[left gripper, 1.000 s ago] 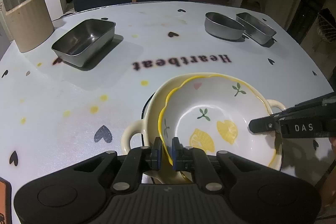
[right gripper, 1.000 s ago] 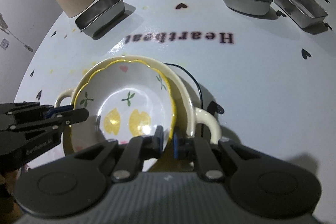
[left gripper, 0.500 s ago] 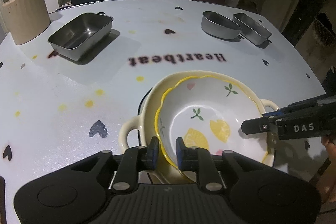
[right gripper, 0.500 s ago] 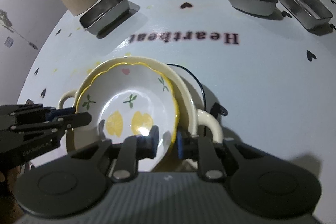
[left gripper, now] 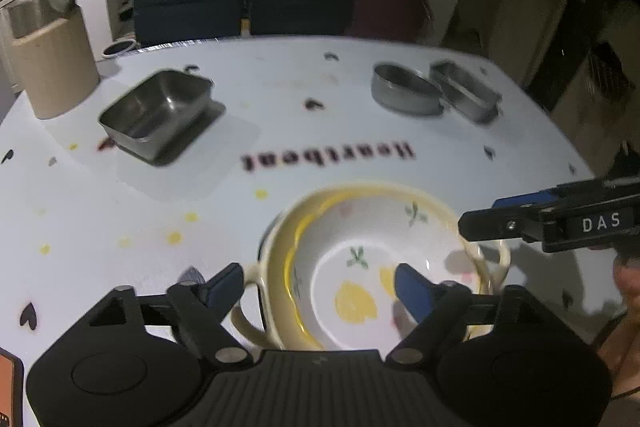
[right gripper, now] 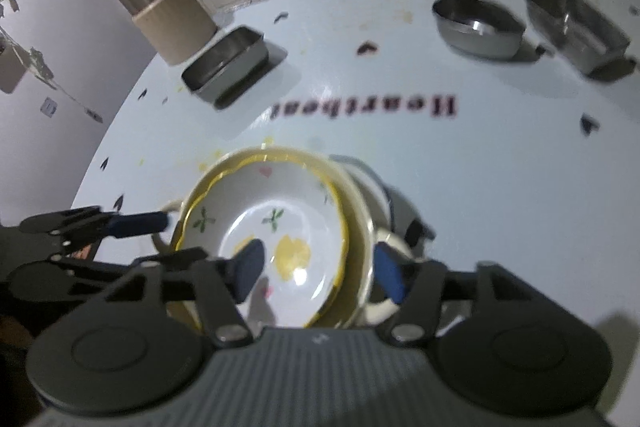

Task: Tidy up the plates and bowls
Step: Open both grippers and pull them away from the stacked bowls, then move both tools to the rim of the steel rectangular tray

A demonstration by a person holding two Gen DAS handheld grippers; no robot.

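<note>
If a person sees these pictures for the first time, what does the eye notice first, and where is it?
First comes the lemon-painted bowl, nested in a cream two-handled bowl at the near edge of the white table. The left gripper and the right gripper flank it, their jaws just opened and off its rim. Farther back, three steel containers stand beyond the upside-down word "Heartbeat".

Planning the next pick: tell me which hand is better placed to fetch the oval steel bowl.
Right, probably. The oval steel bowl sits on the right gripper's side, and its jaws have just opened, empty, over the lemon bowl.
</note>
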